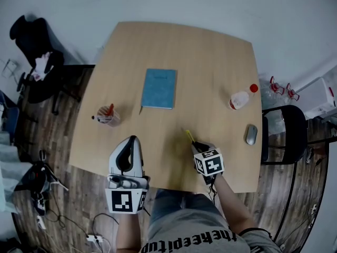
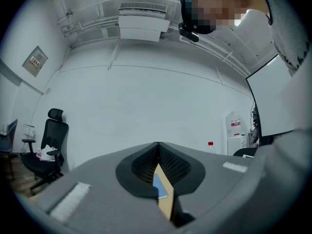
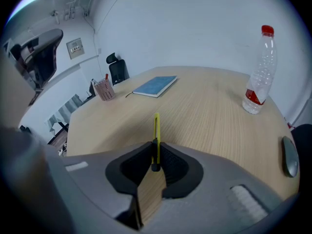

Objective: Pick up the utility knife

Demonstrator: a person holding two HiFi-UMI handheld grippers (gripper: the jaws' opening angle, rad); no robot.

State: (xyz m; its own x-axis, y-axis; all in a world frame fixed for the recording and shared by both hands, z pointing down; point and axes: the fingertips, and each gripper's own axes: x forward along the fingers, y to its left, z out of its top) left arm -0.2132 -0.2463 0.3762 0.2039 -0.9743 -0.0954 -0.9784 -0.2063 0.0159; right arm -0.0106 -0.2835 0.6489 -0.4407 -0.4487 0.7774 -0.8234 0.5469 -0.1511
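Note:
The utility knife is slim and yellow with a black end, and it lies on the wooden table near the front edge. My right gripper points down at it and is shut on its black rear end. In the right gripper view the knife stands out forward from between the pads, its yellow body over the tabletop. My left gripper hovers at the front left of the table, level, jaws shut with nothing in them. In the left gripper view the pads meet at the tips.
A blue notebook lies mid-table. A cup of pens stands at the left, a plastic bottle with a red cap and a mouse at the right. A black chair sits beside the right edge, an office chair far left.

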